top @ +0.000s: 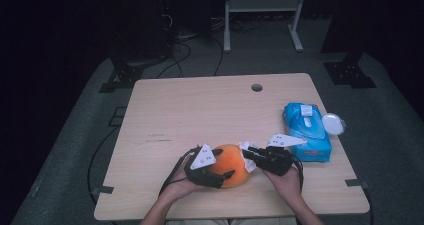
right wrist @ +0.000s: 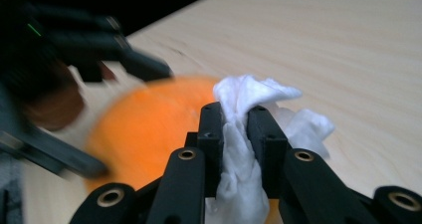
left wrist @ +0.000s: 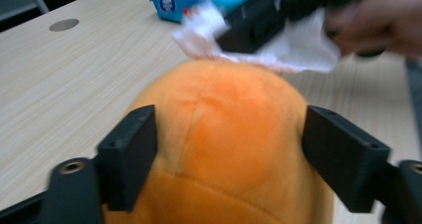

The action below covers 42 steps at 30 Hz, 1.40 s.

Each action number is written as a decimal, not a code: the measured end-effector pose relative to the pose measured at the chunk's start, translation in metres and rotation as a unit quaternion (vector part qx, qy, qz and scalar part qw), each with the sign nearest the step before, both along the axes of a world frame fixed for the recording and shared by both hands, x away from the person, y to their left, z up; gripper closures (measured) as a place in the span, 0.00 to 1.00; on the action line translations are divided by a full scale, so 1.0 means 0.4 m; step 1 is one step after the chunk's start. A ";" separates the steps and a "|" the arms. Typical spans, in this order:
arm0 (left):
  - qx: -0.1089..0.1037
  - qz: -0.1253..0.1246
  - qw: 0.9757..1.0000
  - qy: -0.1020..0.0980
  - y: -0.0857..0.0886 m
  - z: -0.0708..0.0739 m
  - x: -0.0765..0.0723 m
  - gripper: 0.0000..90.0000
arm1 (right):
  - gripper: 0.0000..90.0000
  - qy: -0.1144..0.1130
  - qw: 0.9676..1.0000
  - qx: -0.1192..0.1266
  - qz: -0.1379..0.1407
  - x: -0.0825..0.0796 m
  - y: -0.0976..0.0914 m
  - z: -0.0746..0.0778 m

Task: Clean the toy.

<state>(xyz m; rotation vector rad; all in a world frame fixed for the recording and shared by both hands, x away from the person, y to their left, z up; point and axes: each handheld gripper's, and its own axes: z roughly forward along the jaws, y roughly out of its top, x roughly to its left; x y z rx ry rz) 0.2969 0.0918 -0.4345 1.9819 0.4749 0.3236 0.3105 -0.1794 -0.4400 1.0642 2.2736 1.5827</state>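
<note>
The orange plush (top: 231, 166) looked soft, light and squashy, best held by its rounded sides. It lay near the table's (top: 200, 105) front edge, left of the blue wipes pack (top: 306, 131). The left gripper (left wrist: 226, 159) straddled it, jaws wide and flanking its sides. The right gripper (right wrist: 234, 129) was clamped on a limp white wipe (right wrist: 249, 97), touching the plush's top.
</note>
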 end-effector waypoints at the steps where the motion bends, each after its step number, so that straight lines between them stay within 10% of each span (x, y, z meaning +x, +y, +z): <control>1: -0.003 0.015 1.000 0.004 0.008 0.000 0.005 0.18 | 0.85 0.009 1.000 0.008 -0.005 0.004 -0.008 -0.006; 5: -0.005 0.033 0.998 0.044 0.017 -0.022 0.021 0.12 | 0.85 0.007 1.000 0.006 -0.007 0.004 -0.008 0.002; 12: 0.025 0.017 0.999 -0.012 -0.022 0.002 -0.013 0.26 | 0.86 -0.053 0.998 -0.019 0.035 -0.048 0.055 0.061; 20: -0.042 0.050 0.997 0.050 0.015 -0.008 0.017 0.14 | 0.86 -0.028 0.999 -0.023 0.005 -0.017 0.005 0.033; 27: -0.004 0.021 1.000 0.010 -0.018 0.007 -0.011 0.29 | 0.86 -0.066 0.996 -0.026 0.046 -0.057 0.064 0.071; 36: -0.027 0.019 0.997 0.074 0.004 -0.009 0.012 0.17 | 0.86 -0.034 0.999 -0.015 0.014 -0.024 0.010 0.051; 42: 0.009 -0.001 0.999 0.040 -0.019 0.005 -0.012 0.28 | 0.86 -0.069 0.996 -0.016 0.045 -0.052 0.048 0.073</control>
